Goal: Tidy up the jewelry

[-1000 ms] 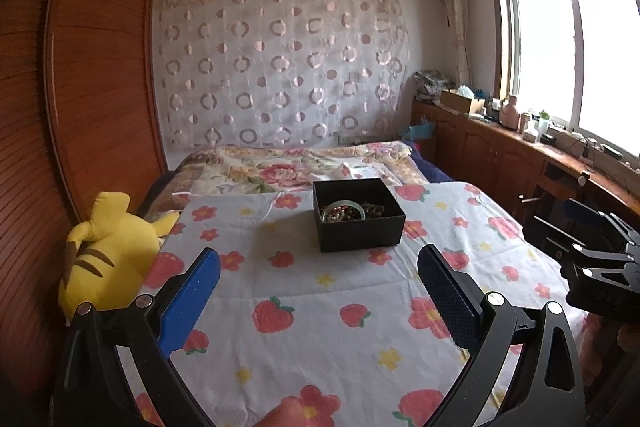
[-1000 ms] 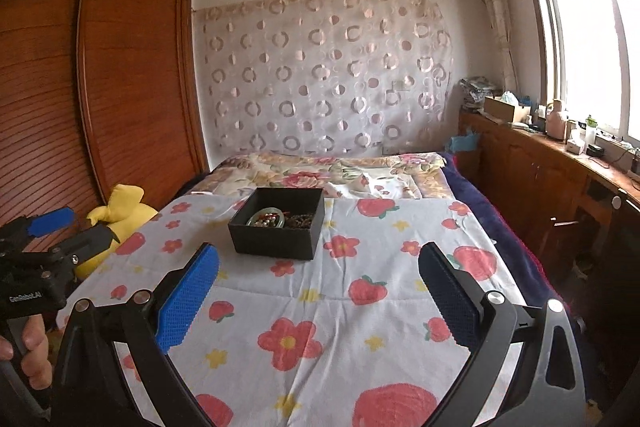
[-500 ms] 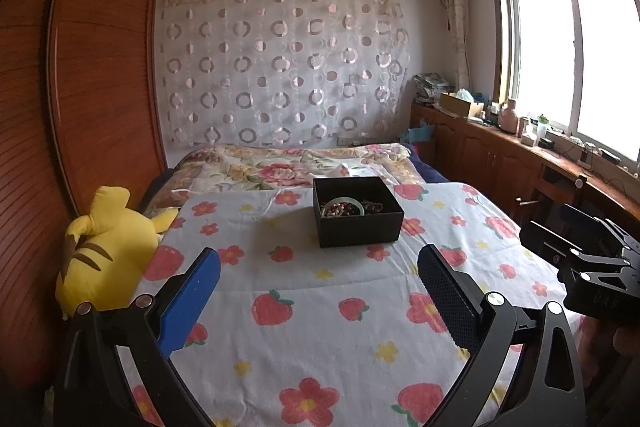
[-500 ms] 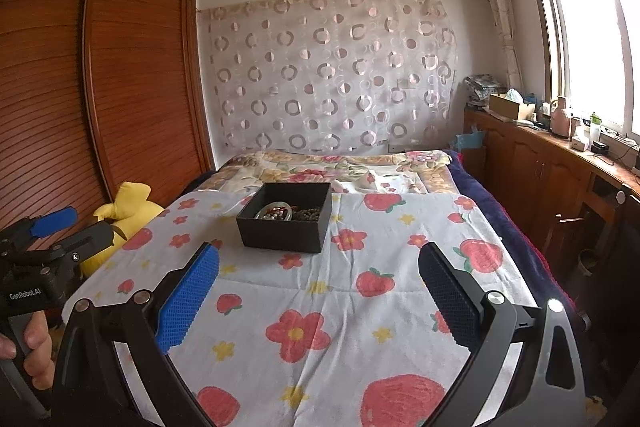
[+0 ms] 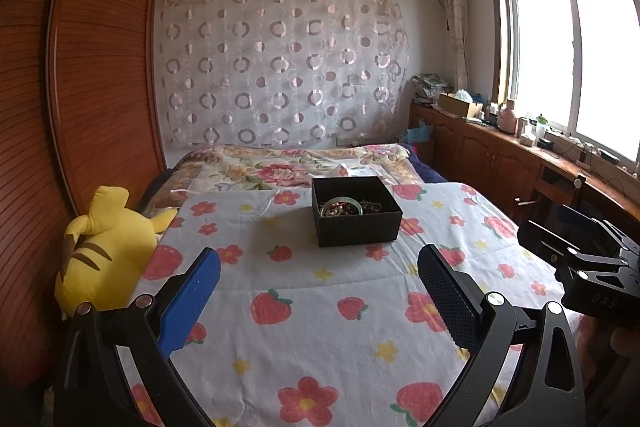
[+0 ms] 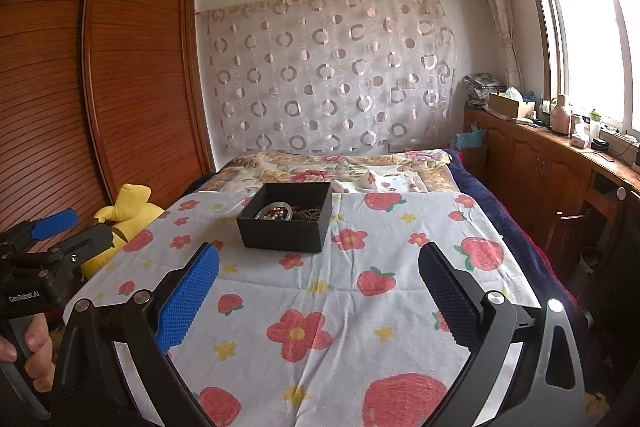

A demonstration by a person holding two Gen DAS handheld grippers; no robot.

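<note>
A black open box (image 5: 356,213) stands on the strawberry-print bedspread (image 5: 320,307) in the middle of the bed. It holds jewelry (image 5: 344,207): a pale green bangle and dark beaded strands. The box also shows in the right wrist view (image 6: 286,217), with the jewelry (image 6: 286,213) inside. My left gripper (image 5: 318,291) is open and empty, well short of the box. My right gripper (image 6: 318,289) is open and empty, also short of the box and to its right.
A yellow plush toy (image 5: 104,247) lies at the bed's left edge against a wooden wardrobe (image 5: 80,87). A folded floral quilt (image 5: 296,167) lies behind the box. Wooden cabinets (image 5: 500,163) with clutter run under the window on the right.
Both grippers have drawn back and risen a little, so the box looks slightly farther away. Both stay open and empty.
</note>
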